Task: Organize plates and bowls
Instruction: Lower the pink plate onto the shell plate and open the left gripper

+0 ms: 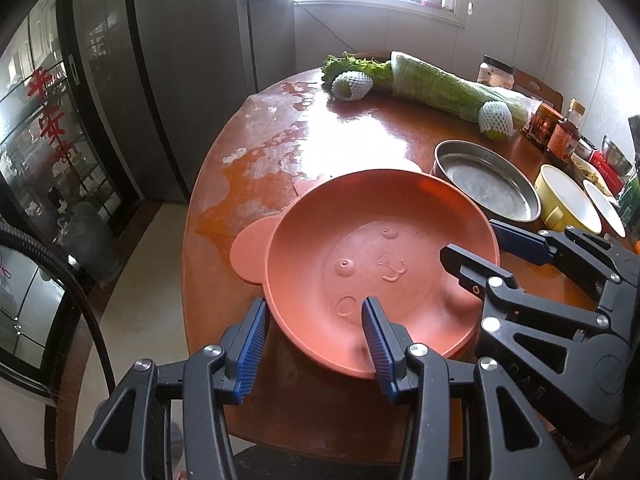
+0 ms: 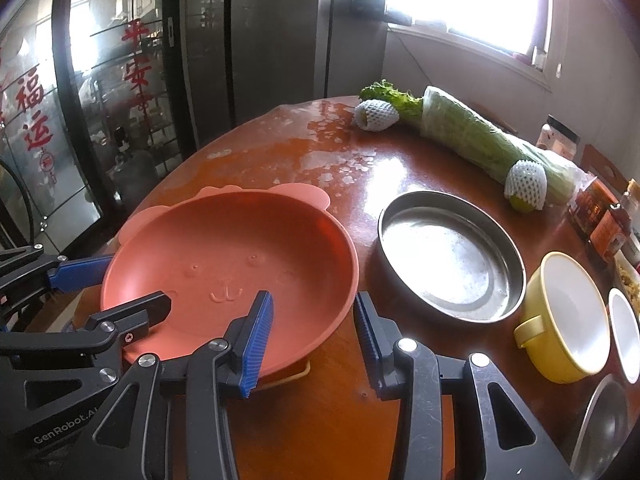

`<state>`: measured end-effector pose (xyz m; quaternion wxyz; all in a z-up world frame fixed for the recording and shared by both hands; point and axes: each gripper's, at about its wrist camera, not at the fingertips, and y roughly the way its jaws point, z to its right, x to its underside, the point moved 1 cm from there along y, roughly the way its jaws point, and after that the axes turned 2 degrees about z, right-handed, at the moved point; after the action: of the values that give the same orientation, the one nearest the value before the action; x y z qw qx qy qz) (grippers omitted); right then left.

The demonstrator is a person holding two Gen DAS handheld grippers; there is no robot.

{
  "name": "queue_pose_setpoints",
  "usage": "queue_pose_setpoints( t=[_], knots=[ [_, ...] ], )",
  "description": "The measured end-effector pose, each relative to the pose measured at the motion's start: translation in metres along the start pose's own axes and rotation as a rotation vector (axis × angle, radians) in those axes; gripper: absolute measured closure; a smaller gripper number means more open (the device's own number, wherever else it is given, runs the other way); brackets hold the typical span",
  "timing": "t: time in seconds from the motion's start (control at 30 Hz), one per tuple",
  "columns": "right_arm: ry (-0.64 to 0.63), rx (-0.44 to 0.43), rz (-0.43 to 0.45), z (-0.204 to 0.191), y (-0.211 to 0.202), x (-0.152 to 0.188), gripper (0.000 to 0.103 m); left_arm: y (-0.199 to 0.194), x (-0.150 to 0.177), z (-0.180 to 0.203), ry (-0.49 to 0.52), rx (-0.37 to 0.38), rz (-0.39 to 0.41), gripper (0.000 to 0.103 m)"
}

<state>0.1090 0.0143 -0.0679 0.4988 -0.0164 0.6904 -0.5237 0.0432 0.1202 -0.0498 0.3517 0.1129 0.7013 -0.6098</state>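
An orange bear-face plate [image 1: 360,240] [image 2: 224,248] with two paler ears lies on the brown table [image 1: 360,132] [image 2: 320,420]. My left gripper [image 1: 316,332] [image 2: 138,280] straddles its near-left rim, one blue pad outside and one over the inside, with a wide gap showing. At the near-right rim my right gripper [image 2: 314,328] [image 1: 470,238] stands the same way, open. A pale yellow edge peeks out under the plate in the right wrist view. Right of the plate stand a round steel pan [image 1: 488,184] [image 2: 444,260], a yellow bowl [image 1: 568,200] [image 2: 568,312] and a small white bowl [image 1: 604,208] [image 2: 624,332].
Wrapped leafy greens [image 1: 440,88] [image 2: 472,136] and two fruits in foam netting lie across the far side of the table. Jars and sauce bottles [image 1: 560,132] [image 2: 600,216] crowd the right edge. A steel bowl [image 2: 600,424] sits at the near right. Glass cabinet doors stand to the left.
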Motion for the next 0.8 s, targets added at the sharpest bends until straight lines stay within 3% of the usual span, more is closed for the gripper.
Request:
queue_pose_setpoints(
  t=[0.17, 0.47, 0.8],
  knots=[
    [-0.005, 0.007, -0.007, -0.002, 0.001, 0.0, 0.059, 0.002, 0.001, -0.001, 0.002, -0.003, -0.005, 0.055],
    [0.017, -0.019, -0.005, -0.002, -0.002, -0.001, 0.047, -0.002, 0.0, -0.005, -0.009, -0.006, 0.013, 0.055],
    [0.046, -0.003, 0.029, 0.005, -0.021, 0.0, 0.044, -0.015, -0.004, -0.011, -0.022, -0.022, 0.043, 0.054]
  ],
)
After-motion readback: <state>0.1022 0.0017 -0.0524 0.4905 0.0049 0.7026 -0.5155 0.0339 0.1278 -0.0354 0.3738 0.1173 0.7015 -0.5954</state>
